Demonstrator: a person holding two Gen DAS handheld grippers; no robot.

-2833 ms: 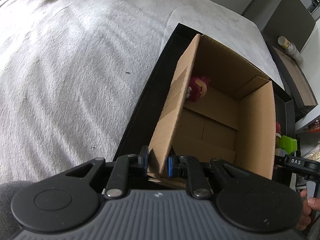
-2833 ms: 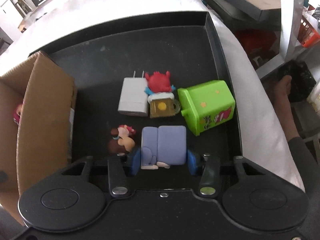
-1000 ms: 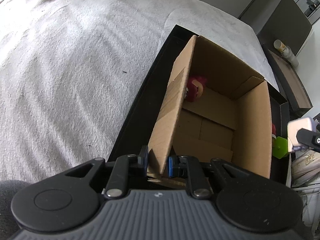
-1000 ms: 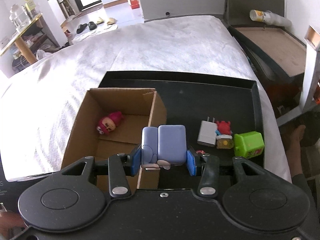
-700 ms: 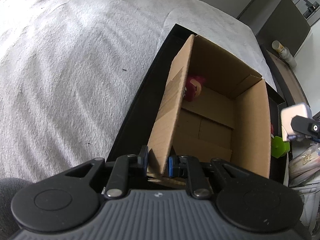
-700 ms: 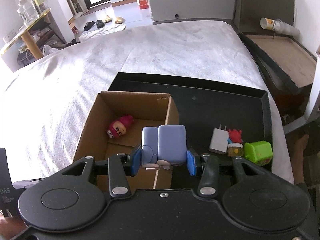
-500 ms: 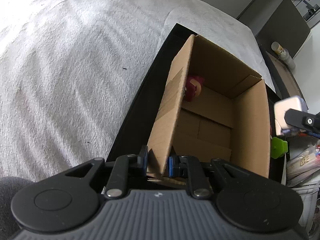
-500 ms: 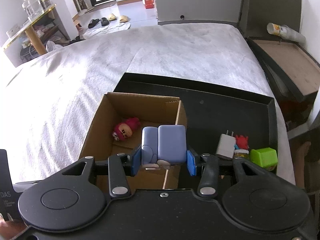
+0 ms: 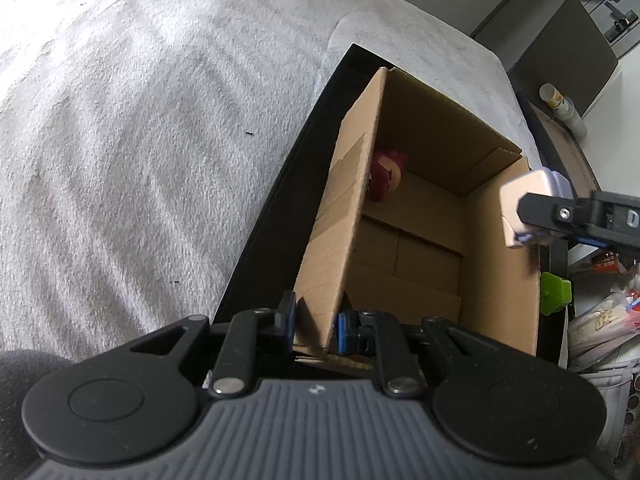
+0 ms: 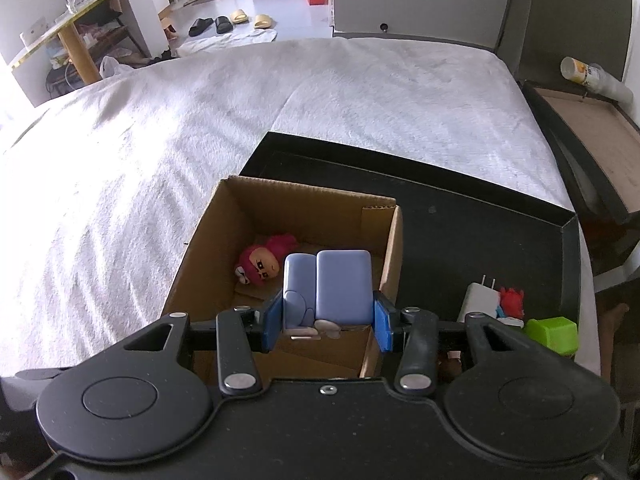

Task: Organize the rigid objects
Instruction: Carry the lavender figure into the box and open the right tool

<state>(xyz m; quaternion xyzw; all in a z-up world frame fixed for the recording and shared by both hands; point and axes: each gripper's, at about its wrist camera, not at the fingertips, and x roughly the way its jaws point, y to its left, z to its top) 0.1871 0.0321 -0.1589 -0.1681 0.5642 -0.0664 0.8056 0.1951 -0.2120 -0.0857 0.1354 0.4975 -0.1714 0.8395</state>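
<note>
Carrying the pale blue rounded plastic block [image 10: 326,286] in my right hand-held gripper [image 10: 325,326], I've got it pinched across its width between the two blue pads, its long axis standing up away from the fingers. It hangs over the open brown cardboard box [image 10: 390,236], just inside the box's right wall, with the near right corner of the box directly under the pads. So the drop spot lies straight below and a touch to the left, toward the box floor.

My left hand-held gripper [image 9: 316,326] is clamped on the near end of the box's left wall, pads pressing the cardboard from both sides, steadying it. From that side I see the block [image 9: 524,200] poised above the right wall's top edge, so the right hand is the nearer one for this placement; the left only holds.

Already in the box, at its far left corner, lies a magenta cartoon figurine [image 10: 264,264]. The box stands at the left end of a black shallow tray [image 10: 570,240] on the white bed cover [image 10: 160,140]. At the tray's near right corner wait a white plug charger [image 10: 478,296], a small red spiky toy [image 10: 512,298] and a lime green plastic box [image 10: 554,334].

My read: lower it clear of that right wall, and away from the figurine.
</note>
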